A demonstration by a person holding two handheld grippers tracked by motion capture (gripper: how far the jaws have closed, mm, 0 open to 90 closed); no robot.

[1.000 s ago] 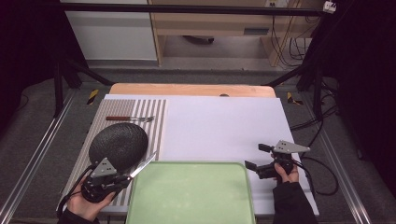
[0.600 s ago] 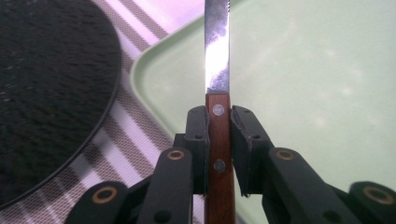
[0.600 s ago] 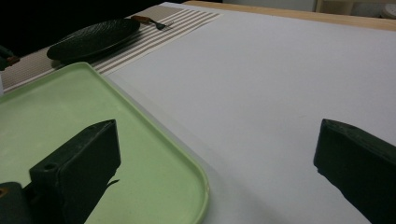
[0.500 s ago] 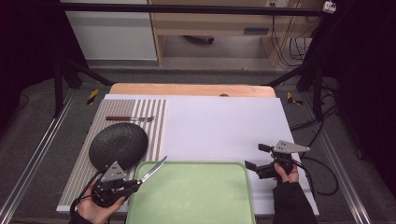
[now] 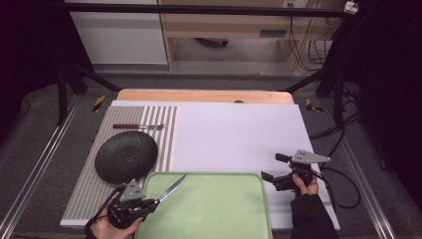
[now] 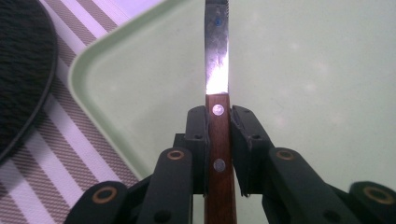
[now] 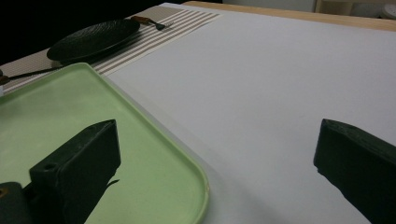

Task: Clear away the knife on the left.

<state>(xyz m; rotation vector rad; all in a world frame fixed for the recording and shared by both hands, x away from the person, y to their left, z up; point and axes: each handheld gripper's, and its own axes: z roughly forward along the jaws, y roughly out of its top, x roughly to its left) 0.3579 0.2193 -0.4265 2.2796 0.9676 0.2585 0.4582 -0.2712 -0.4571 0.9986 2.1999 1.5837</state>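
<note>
High view: left gripper (image 5: 149, 204) clamping knife (image 5: 171, 187) over tray (image 5: 249, 179) corner; right gripper (image 5: 271, 172) wide, bare mat ahead.

Wooden table (image 5: 199, 96) under a white sheet (image 5: 234, 139), with striped placemat (image 5: 166, 129) and green tray (image 5: 224, 209).

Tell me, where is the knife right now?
The knife is at the lower left of the high view, its wooden handle clamped in the left tool, its blade over the green tray's near-left corner, beside the black plate.
</note>
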